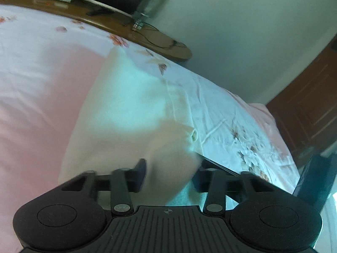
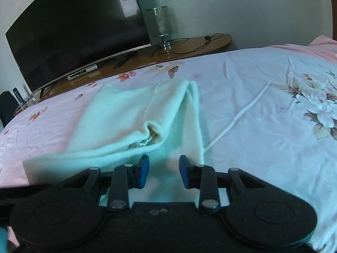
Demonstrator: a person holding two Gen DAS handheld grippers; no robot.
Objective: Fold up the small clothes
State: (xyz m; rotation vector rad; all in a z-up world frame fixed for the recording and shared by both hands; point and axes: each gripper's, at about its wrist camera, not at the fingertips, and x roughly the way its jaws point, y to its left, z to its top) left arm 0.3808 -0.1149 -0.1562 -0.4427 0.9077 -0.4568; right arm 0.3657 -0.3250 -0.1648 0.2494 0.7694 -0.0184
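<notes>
Left wrist view: the left gripper sat low over the pale cream garment, which lay on the floral bedsheet. Its 2 fingers stood well apart with cloth bulging up between them; motion blur made it impossible to tell whether the fabric was pinched or merely draped there. A rolled opening, likely a cuff or sleeve end, showed at the garment's right edge. Behind the bed ran a wooden shelf with a glass lamp.

Right wrist view: the right gripper hovered at the near edge of the same garment, its blue-padded fingers spread wide and gripping nothing. The cloth spread across the middle of the bed, with 1 layer already turned over so that a doubled edge ran toward the gripper and a puckered sleeve opening sat at the crease. A thin white cord lay on the sheet just beside the garment. A television stood on the shelf beyond.

Judging from this, the fold looked partly made at most: the piece was still loose, uneven and wrinkled, and further folds and squaring of the edges seemed to remain.
</notes>
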